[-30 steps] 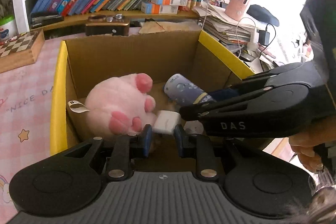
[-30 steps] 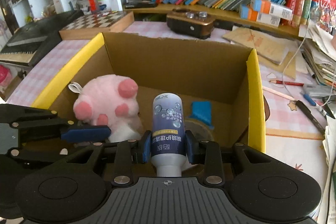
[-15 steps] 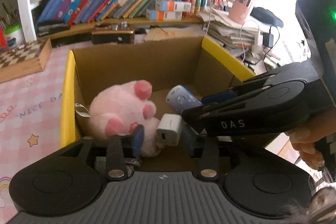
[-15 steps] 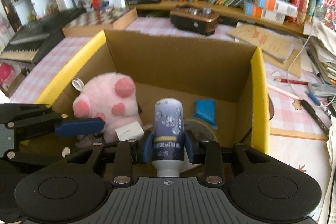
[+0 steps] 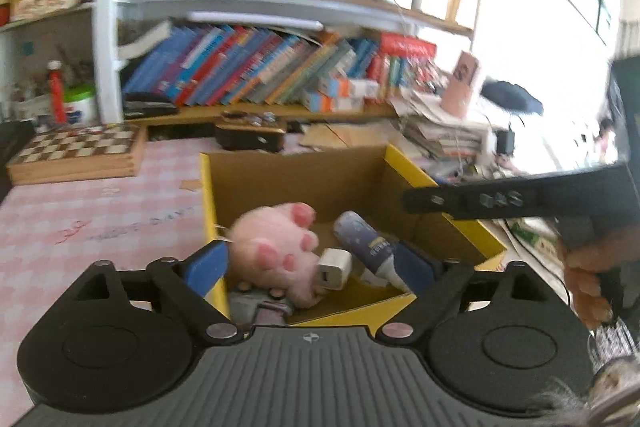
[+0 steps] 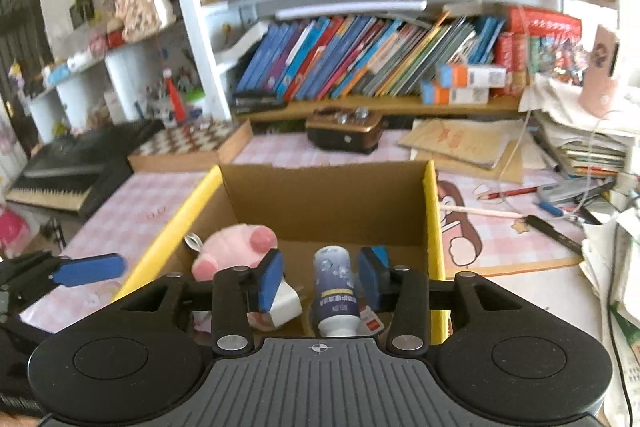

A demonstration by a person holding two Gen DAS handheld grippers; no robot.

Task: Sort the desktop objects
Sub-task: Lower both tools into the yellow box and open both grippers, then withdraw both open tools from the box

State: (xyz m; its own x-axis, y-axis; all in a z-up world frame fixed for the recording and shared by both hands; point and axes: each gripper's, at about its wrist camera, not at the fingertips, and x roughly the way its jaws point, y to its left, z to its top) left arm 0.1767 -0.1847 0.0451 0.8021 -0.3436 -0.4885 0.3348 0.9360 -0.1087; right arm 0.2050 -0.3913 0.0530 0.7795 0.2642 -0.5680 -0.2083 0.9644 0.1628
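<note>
Released both items since the earlier frames: white square plug-in charger (image 5: 334,267) was pinched in left claw (image 5: 308,267), dark-blue squeeze bottle with white cap (image 6: 334,291) in right claw (image 6: 322,277); both now lying loose in yellow-rimmed brown cardboard box (image 6: 430,227). Both claws pulled back and up, box smaller in both views.

Left claw: jaws have just been opening, now spread very wide, gripping nothing; charger seen between blue pads but untouched, resting against fluffy pink paw-shaped plush toy (image 5: 276,247). Right claw: jaws have just been opening, parted moderately, pads clear of bottle on both sides, holding nothing.

Box contents, left wrist view: plush at centre, charger at its 4 o'clock, bottle at its 3 o'clock, cap end toward camera. Something grey and round-ish at 6 o'clock of plush, too blurred to name. Blue item behind right pad in right wrist view, cannot identify.

Progress judged: at least three objects boxed. Left on pink checked table (image 6: 168,203), 3 o'clock of box: red pencil (image 6: 508,193), pale stick, black pen-like item, blue pen; likely next candidates. Wooden chessboard and brown radio-like box at 11–12 o'clock, unclear whether part of sort.
</note>
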